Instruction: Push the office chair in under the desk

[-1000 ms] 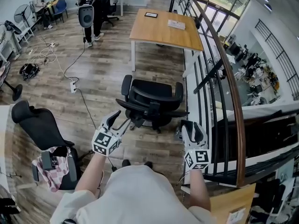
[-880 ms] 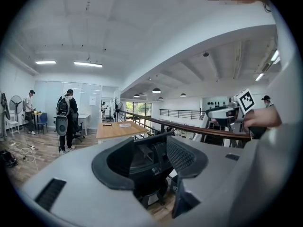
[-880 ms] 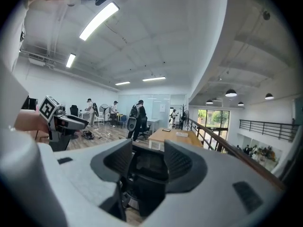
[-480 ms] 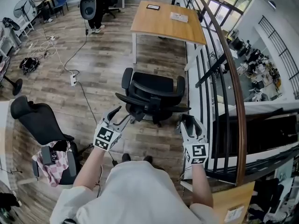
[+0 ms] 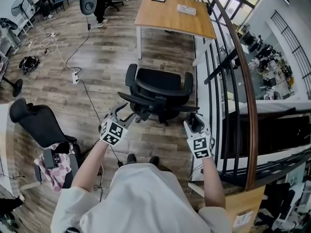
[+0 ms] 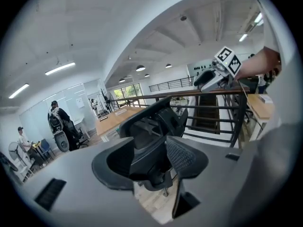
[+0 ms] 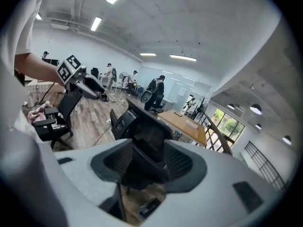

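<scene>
The office chair (image 5: 160, 93) stands on open wood floor (image 5: 112, 62) with its back toward the person, well apart from the table (image 5: 170, 21) beyond it; bare floor lies between them; the railing (image 5: 245, 96) runs close along the chair's right side; a second chair (image 5: 41, 127) sits off to the left. The left hand-held gripper (image 5: 121, 113) and right hand-held gripper (image 5: 193, 122) hover near the backrest's two ends, jaws wide, gripping nothing. Only the gripper views show the backrest framed between the jaws; the head view alone lays out the gap to the table.
</scene>
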Tool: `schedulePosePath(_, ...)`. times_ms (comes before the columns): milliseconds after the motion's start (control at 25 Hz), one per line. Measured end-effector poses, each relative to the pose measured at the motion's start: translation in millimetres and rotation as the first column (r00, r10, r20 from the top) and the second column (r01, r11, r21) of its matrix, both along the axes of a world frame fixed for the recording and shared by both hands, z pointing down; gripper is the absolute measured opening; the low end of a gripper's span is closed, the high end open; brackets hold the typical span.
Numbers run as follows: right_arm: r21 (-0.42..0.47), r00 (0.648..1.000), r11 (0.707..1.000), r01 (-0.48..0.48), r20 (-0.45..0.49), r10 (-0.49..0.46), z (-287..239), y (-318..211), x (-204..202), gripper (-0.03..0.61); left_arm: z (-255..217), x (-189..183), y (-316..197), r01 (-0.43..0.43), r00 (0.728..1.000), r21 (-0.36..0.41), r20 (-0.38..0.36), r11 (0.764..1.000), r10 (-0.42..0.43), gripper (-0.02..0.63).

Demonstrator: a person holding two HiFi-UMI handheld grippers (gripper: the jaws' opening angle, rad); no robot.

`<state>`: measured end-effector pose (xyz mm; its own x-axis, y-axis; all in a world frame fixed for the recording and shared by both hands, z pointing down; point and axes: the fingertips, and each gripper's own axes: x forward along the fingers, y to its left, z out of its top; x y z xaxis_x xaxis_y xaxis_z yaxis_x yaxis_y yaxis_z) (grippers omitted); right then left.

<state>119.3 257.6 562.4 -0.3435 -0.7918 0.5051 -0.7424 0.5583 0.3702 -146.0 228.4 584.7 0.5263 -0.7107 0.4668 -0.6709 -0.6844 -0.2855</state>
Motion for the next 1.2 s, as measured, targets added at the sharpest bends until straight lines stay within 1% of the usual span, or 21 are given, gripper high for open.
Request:
schedulePosePath(160, -0.044, 0.989, 0.996, 0.071, -0.128, -0.076, 28, -10, -4, 0.196, 22, 10, -11, -0.05, 0.994, -0.011, 0.102, 0.999, 0.051, 0.209)
schedulePosePath(280, -0.074, 0.972, 0.99, 0.123, -0.194, -0.135, 50, -19, -8, 0.196, 38, 17, -20, -0.092, 0.979, -0.017, 0.181, 0.996, 0.094, 0.209)
schedulePosePath(360, -0.096, 0.958, 0.984, 0.152, -0.23, -0.171, 61, -25, -11, 0.196, 49, 20, -26, -0.114, 0.964, -0.024, 0.238, 0.993, 0.117, 0.209)
schedulePosePath(520, -0.127, 0.93, 0.972, 0.198, -0.29, -0.227, 81, -35, -16, 0.196, 71, 21, -39, -0.149, 0.922, -0.047, 0.353, 0.988, 0.156, 0.209)
schedulePosePath(680, -0.158, 0.906, 0.963, 0.219, -0.335, -0.261, 104, -41, -16, 0.196, 91, 22, -50, -0.174, 0.88, -0.064, 0.439, 0.983, 0.185, 0.207)
schedulePosePath(800, -0.181, 0.891, 0.958, 0.222, -0.361, -0.274, 115, -48, -15, 0.196, 104, 20, -59, -0.195, 0.841, -0.079, 0.499, 0.978, 0.208, 0.206)
schedulePosePath(1000, -0.199, 0.859, 0.951, 0.238, -0.415, -0.302, 130, -59, -14, 0.196, 122, 20, -68, -0.23, 0.782, -0.097, 0.574, 0.968, 0.243, 0.206)
schedulePosePath(1200, -0.235, 0.816, 0.939, 0.252, -0.47, -0.337, 144, -69, -11, 0.196, 135, 19, -73, -0.259, 0.724, -0.124, 0.631, 0.958, 0.277, 0.206)
